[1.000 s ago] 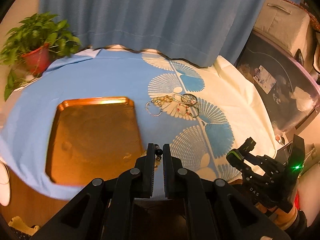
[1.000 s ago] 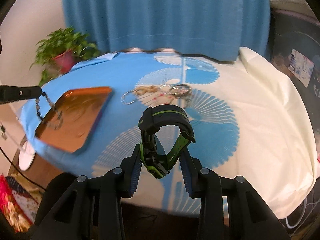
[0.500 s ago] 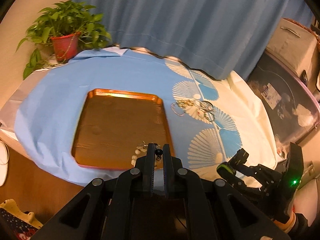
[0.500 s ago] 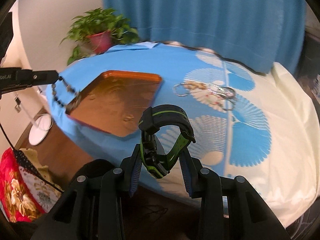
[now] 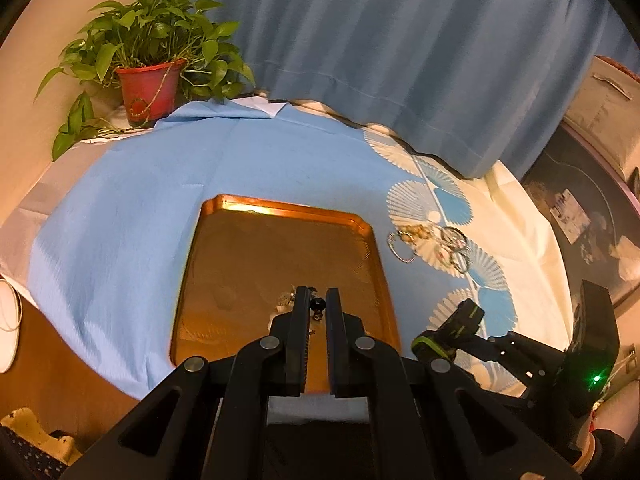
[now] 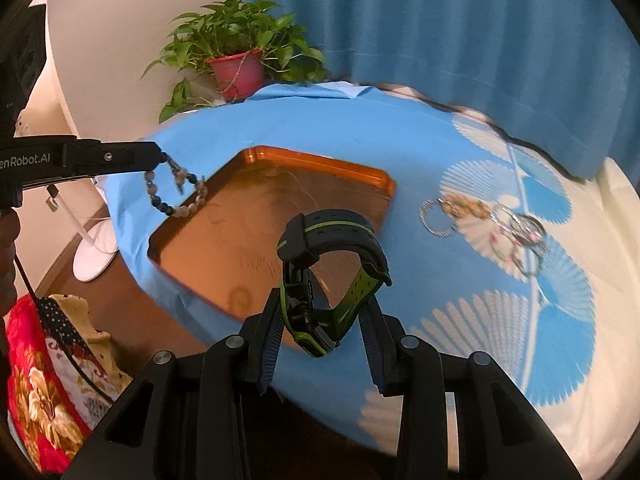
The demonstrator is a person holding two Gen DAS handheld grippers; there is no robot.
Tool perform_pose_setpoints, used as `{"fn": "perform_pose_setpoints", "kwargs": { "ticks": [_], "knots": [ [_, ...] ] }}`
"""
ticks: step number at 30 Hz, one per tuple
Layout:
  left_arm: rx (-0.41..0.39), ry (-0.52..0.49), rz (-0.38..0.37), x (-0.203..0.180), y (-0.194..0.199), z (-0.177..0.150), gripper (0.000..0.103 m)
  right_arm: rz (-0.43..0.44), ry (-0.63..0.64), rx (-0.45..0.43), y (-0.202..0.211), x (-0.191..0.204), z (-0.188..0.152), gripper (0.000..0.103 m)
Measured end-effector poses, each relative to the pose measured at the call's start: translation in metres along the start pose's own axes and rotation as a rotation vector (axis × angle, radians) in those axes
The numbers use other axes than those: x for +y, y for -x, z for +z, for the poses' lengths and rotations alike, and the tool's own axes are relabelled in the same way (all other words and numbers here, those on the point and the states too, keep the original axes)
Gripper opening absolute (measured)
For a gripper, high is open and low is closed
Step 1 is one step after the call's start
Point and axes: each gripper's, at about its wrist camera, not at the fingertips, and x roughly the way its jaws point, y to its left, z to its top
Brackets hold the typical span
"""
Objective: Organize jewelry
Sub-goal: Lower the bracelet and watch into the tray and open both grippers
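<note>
The beaded bracelet [image 6: 176, 192] dangles from the pinched left gripper [image 5: 316, 304], now over the orange tray [image 5: 224, 220] rather than short of its near rim. The right gripper [image 6: 324, 320] clamps a black-green watch [image 6: 332, 252] above the tray's near corner. Remaining jewelry [image 5: 432, 244], seemingly keyrings and beads, lies right of the tray on the worktop [image 5: 120, 208].

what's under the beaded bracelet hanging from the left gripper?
The beaded bracelet dangles from the left hand-held gripper over the orange tray's near-left rim and bare floor. No jewelry is visible inside the tray; the gripper fingers hide part of it.
</note>
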Motion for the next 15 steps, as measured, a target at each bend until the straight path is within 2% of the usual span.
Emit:
{"fn": "perform_pose_setpoints", "kwargs": {
  "ticks": [5,15],
  "knots": [
    [0.015,-0.003,0.021,0.011,-0.025,0.011,0.005,0.02,0.006,0.012,-0.035,0.01,0.021,0.038],
    [0.065,0.005,0.052,0.029,-0.076,0.02,0.005,0.039,0.026,0.05,-0.091,0.014,0.04,0.039]
  ]
}}
